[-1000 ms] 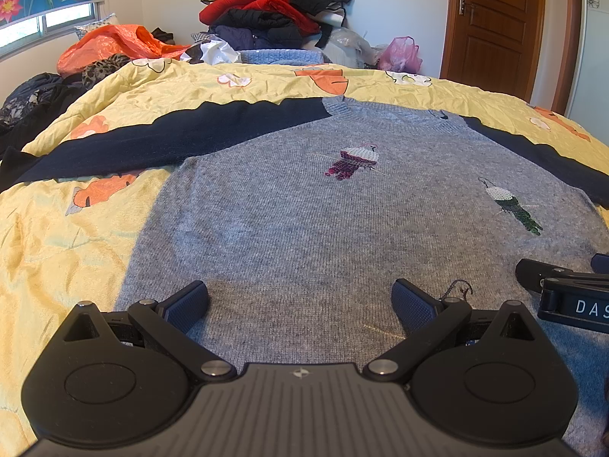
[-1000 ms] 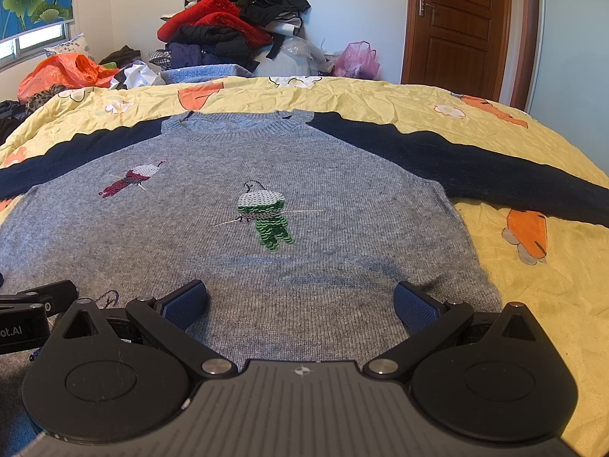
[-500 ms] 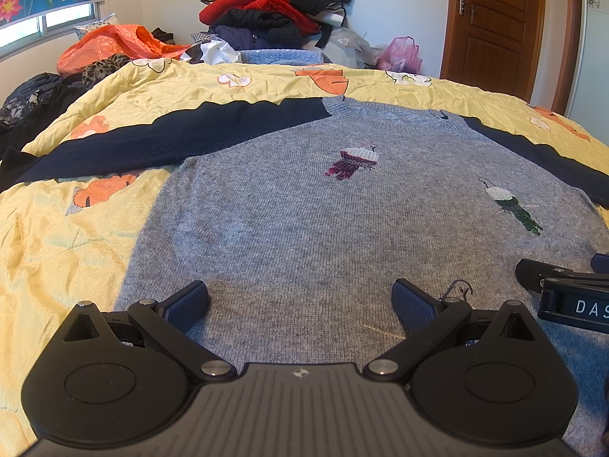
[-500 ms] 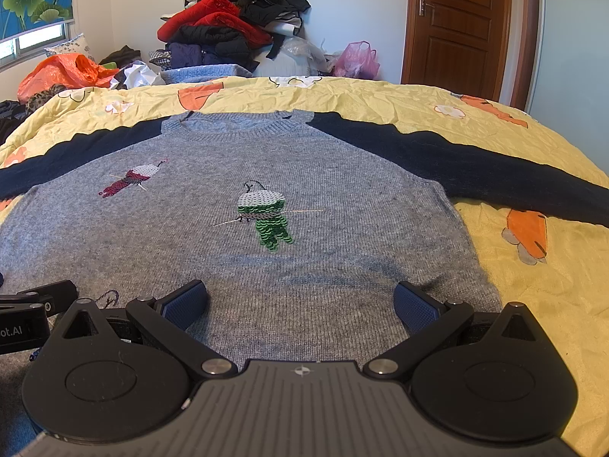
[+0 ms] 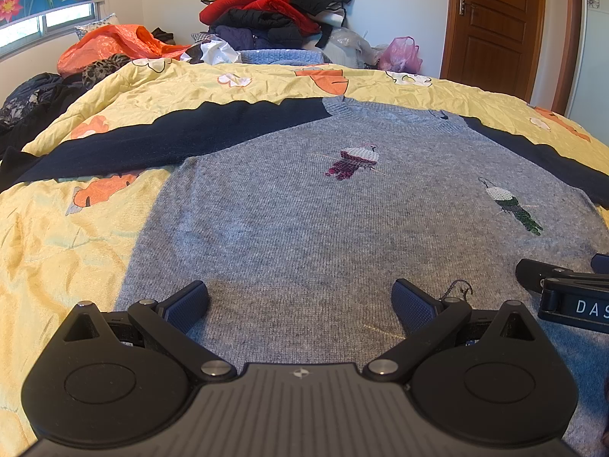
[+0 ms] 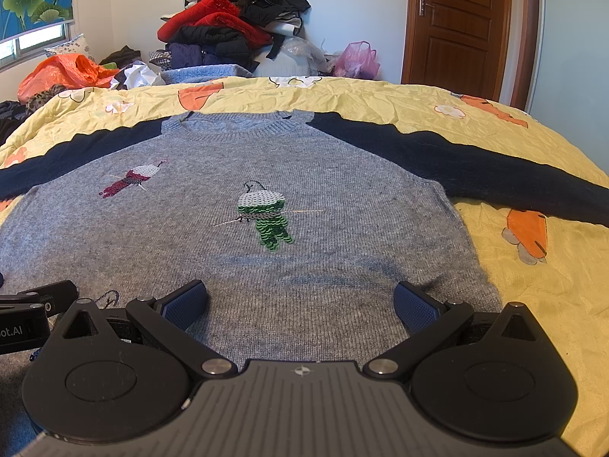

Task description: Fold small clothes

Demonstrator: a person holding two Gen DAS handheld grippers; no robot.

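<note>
Nothing has moved since the earlier frames. Left gripper (image 5: 300,299) and right gripper (image 6: 300,299) both released, side by side at the hem. Sweater (image 6: 266,266) spread flat ahead on bedspread (image 6: 533,285), collar far, sleeves outstretched sideways; each gripper nearer its own sleeve.

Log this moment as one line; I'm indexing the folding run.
stage: pre-grasp | sweater: flat on bedspread, sleeves spread | left gripper: open at hem | right gripper: open at hem
</note>
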